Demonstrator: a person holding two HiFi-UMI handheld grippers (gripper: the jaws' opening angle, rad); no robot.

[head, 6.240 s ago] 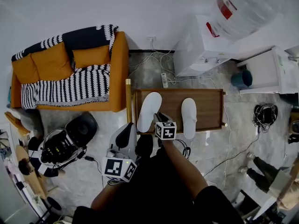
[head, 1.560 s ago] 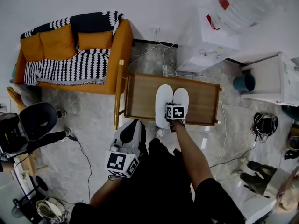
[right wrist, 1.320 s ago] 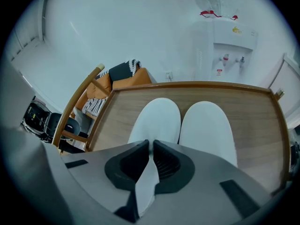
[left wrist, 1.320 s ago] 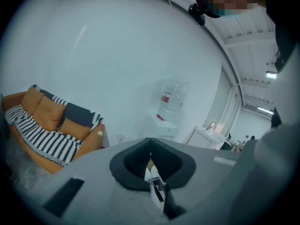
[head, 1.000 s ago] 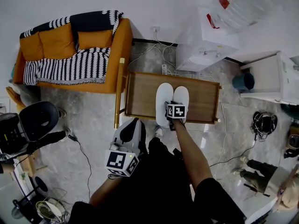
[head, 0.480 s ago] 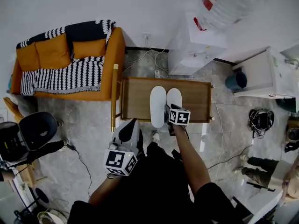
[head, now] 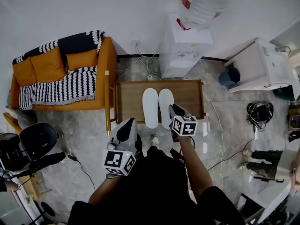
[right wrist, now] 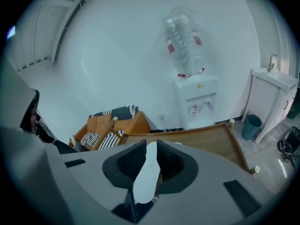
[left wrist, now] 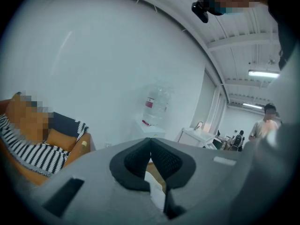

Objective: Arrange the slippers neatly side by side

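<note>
Two white slippers, left slipper (head: 150, 108) and right slipper (head: 166, 104), lie side by side, touching, on the low wooden table (head: 188, 93). My right gripper (head: 173, 108) hovers just off the right slipper's heel at the table's near edge. Its jaws are closing with a gap still between them and nothing pressed. In the right gripper view a slipper (right wrist: 146, 172) shows through that gap, lying beyond my right gripper (right wrist: 151, 144) on the table (right wrist: 206, 137). My left gripper (head: 129, 123) hangs near my body, off the table. In the left gripper view its tips meet, left gripper (left wrist: 150, 139) holding nothing.
An orange sofa (head: 33, 67) with a striped blanket stands left of the table. A water dispenser (head: 185, 36) is behind it, a white cabinet (head: 262, 67) and blue bin (head: 228, 75) at right. Cables (head: 257, 111) lie on the floor; a black chair (head: 35, 142) stands lower left.
The slippers, once apart, now lie together. My right gripper has drawn back from the right slipper's heel toward me over the last second. The left gripper has stayed put.
</note>
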